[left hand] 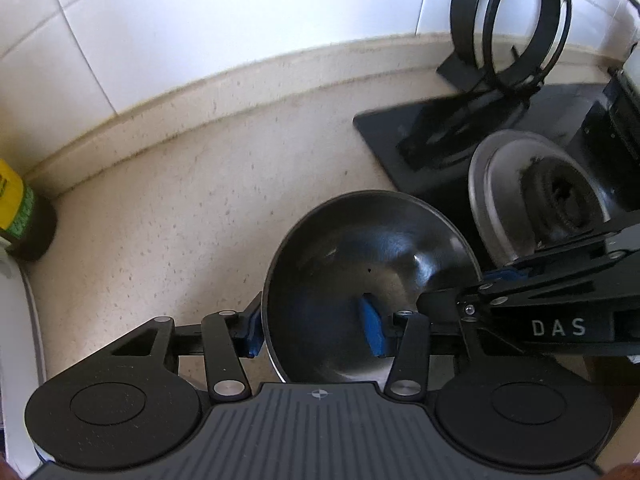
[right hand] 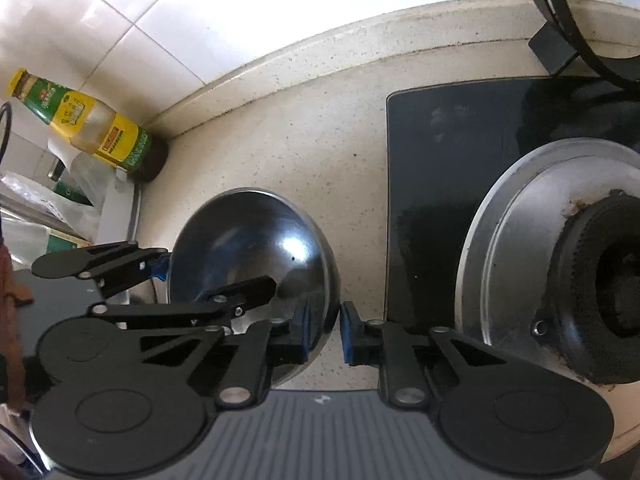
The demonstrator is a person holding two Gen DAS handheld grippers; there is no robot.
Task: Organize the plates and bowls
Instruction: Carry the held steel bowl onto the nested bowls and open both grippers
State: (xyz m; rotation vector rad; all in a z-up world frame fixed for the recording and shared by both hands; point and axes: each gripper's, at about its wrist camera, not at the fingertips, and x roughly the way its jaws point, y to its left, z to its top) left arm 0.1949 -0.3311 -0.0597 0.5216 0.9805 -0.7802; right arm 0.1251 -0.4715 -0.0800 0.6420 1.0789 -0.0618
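Observation:
A shiny steel bowl is tipped toward the cameras over the beige counter, held from two sides. My left gripper straddles its left wall, with one blue pad on the outside of the rim and the other lying on the inner surface. My right gripper pinches the opposite rim, its blue pads close together with the thin wall between them. In the left wrist view the right gripper's fingers come in from the right. The right wrist view shows the left gripper's fingers reaching in from the left. No plates are in view.
A black glass stove top lies right of the bowl, with a steel-ringed burner and a black pan-support stand behind. A yellow-green bottle stands in the left corner by the tiled wall. Plastic-wrapped clutter sits below the bottle.

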